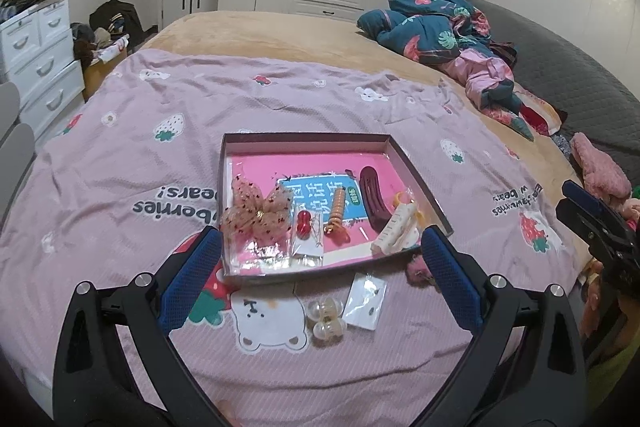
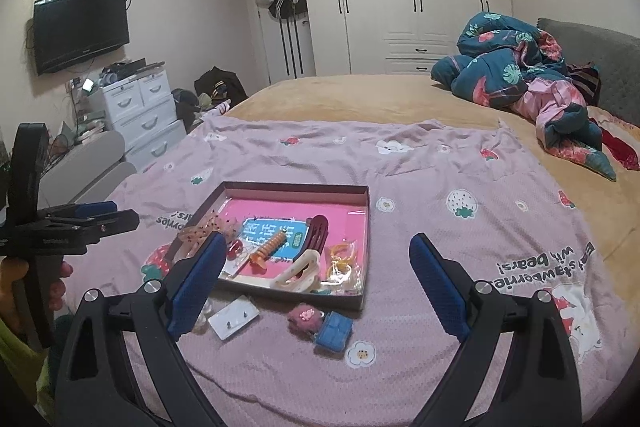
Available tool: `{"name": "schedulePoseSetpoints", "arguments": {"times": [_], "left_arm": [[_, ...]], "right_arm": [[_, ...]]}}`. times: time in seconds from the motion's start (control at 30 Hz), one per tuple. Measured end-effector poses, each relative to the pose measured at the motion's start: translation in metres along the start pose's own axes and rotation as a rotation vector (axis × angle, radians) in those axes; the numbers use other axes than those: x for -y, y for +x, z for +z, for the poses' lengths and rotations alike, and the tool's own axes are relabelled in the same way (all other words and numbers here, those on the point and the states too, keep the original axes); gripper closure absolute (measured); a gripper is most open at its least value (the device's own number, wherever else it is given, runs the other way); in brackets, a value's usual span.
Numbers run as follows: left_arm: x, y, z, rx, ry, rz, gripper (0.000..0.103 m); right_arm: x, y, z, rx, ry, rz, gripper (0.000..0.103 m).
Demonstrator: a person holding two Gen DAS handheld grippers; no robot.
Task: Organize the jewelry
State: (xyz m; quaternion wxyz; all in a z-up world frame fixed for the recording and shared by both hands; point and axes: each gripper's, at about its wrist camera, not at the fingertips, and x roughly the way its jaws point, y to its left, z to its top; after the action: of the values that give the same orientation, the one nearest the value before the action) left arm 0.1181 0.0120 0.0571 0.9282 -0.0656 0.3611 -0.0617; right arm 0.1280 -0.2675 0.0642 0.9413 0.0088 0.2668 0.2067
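shallow box [image 1: 416,183] on the pink bedspread [image 1: 120,155], partly filled: mesh bow [image 1: 256,213], red bead card [image 1: 306,227], orange spiral tie [image 1: 336,207], dark claw clip [image 1: 372,201], cream clip [image 1: 394,229]. still outside, just before the box's near edge: pearl clip [image 1: 326,319], earring card [image 1: 366,301], fuzzy pink piece [image 2: 306,315], blue clip [image 2: 334,330]. left gripper [image 1: 320,263] and right gripper [image 2: 316,267] hover near that edge, jaws apart and empty.
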Motion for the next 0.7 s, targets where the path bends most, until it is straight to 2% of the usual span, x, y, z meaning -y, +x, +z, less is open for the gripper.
{"name": "schedulePoseSetpoints", "arguments": {"times": [0.23,0.7], "left_arm": [[-0.006,-0.004,-0.017,-0.027,0.002,0.007,0.01],[-0.014,0.011,-0.058,-0.135,-0.008,0.012,0.01]], "right_arm": [[-0.005,0.0,-0.009,-0.027,-0.025,0.005,0.011],[-0.019,0.022,-0.044,-0.152,-0.054,0.043,0.011]]}}
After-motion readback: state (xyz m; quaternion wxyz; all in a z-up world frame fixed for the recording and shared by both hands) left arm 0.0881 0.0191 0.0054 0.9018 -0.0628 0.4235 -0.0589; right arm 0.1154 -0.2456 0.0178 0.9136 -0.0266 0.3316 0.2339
